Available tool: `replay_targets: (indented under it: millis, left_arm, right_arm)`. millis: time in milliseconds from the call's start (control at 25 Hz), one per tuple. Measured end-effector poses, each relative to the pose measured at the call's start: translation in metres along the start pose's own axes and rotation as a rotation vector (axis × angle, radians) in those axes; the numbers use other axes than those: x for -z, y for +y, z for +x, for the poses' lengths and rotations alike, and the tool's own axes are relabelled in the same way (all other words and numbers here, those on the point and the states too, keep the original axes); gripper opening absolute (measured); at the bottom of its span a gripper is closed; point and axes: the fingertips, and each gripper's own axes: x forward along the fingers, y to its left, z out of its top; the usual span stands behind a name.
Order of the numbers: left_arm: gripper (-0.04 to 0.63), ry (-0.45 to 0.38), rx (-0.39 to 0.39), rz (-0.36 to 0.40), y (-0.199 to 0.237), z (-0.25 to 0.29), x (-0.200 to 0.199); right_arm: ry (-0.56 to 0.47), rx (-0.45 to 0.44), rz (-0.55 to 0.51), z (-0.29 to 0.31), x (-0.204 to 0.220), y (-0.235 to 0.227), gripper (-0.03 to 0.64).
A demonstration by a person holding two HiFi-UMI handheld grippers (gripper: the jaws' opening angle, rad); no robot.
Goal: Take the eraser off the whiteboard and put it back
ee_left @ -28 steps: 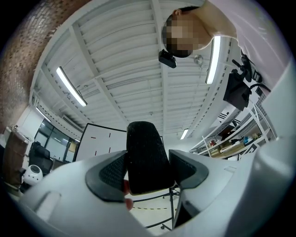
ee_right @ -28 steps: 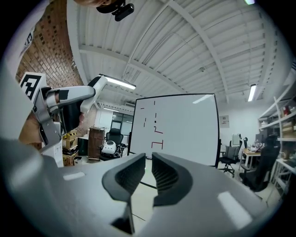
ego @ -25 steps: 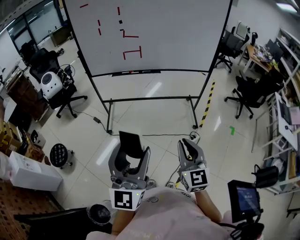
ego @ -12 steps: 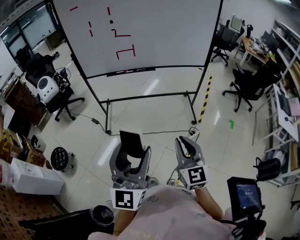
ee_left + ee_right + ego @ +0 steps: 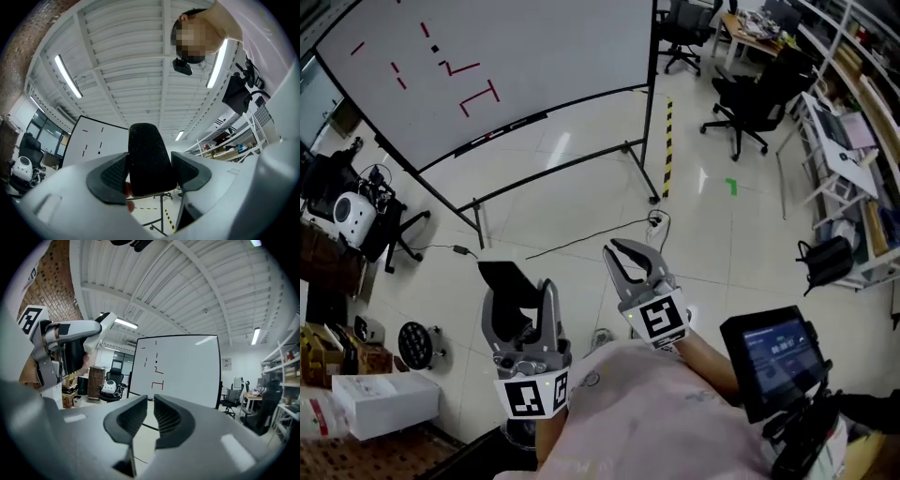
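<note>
At the lower left of the head view, the black felt eraser (image 5: 507,277) is clamped by the left hand-held gripper (image 5: 519,292), well apart from the whiteboard (image 5: 525,47). It is judged light and soft-faced, best gripped across its stiffer sides. The right hand-held gripper (image 5: 626,251) is held slightly apart, empty.

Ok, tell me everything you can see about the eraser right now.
The eraser is a dark oblong block with rounded corners. Its black face looks like felt, with a paler edge along the bottom. It stands upright, clamped between the left gripper's two jaws and sticking out past their tips, well away from the whiteboard.
</note>
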Motion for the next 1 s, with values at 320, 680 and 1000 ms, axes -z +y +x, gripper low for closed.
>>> replay_targets:
  millis: [320, 680, 1000]
  left_arm:
    - [0.288, 0.002, 0.026, -0.007, -0.02, 0.003, 0.007]
    - [0.288, 0.009, 0.041, -0.019, -0.033, 0.018, 0.014]
    - [0.288, 0.023, 0.055, -0.025, -0.06, 0.029, 0.025]
  right_arm:
    - [-0.027, 0.014, -0.006, -0.011, 0.009, -0.011, 0.044]
    - [-0.009, 0.023, 0.009, -0.01, 0.014, -0.03, 0.044]
    - [0.006, 0.021, 0.005, -0.02, 0.03, -0.052, 0.044]
